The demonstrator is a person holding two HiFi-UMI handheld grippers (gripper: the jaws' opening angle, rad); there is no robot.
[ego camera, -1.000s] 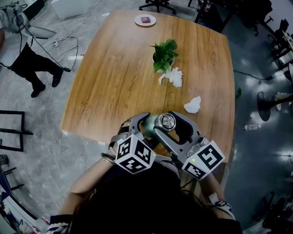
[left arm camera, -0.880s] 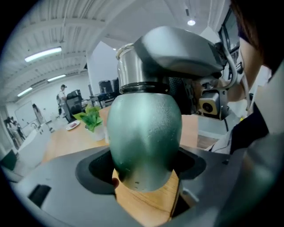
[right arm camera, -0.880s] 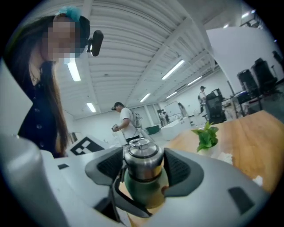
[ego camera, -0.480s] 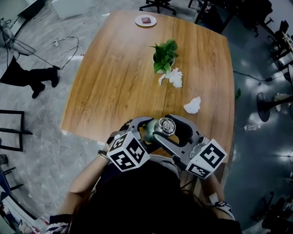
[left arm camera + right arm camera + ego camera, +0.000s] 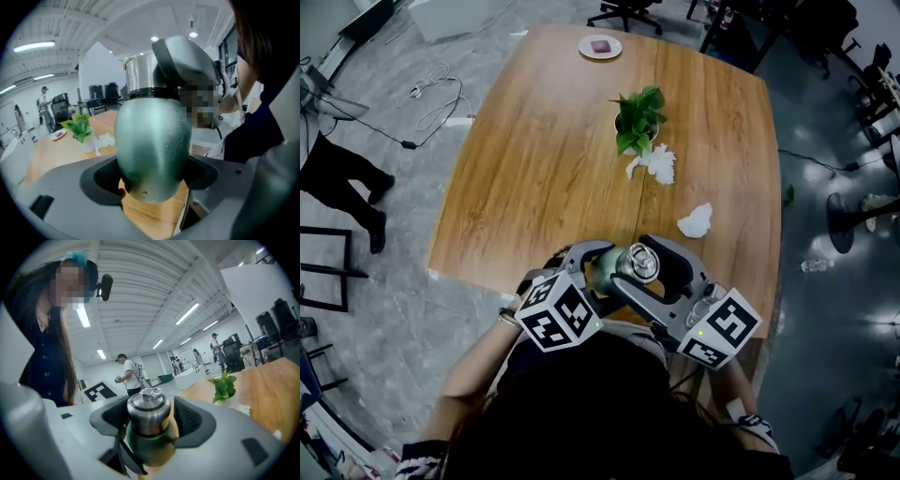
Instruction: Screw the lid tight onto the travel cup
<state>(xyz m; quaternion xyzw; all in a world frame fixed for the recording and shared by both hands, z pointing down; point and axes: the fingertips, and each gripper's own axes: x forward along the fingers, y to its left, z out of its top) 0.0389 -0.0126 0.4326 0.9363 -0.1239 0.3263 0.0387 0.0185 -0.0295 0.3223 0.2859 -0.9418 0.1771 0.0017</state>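
Observation:
The travel cup (image 5: 612,269) has a green body (image 5: 152,145) and a steel lid (image 5: 640,262). It is held in the air over the near edge of the wooden table (image 5: 544,169). My left gripper (image 5: 602,272) is shut on the green body, which fills the left gripper view. My right gripper (image 5: 645,263) is shut on the steel lid (image 5: 147,412), one jaw on each side of it. Below the lid in the right gripper view shows the green body (image 5: 151,448). The lid (image 5: 140,75) sits on the cup's neck, with a right jaw beside it.
A potted plant (image 5: 637,114) stands mid-table with crumpled tissue (image 5: 657,163) next to it and another wad (image 5: 696,221) nearer me. A small plate (image 5: 600,46) lies at the far edge. A person (image 5: 337,178) stands on the floor at left; office chairs beyond.
The left gripper's marker cube has shifted a little left and down, the right one slightly down. The cup stays between both grippers. The person at left has stepped further left.

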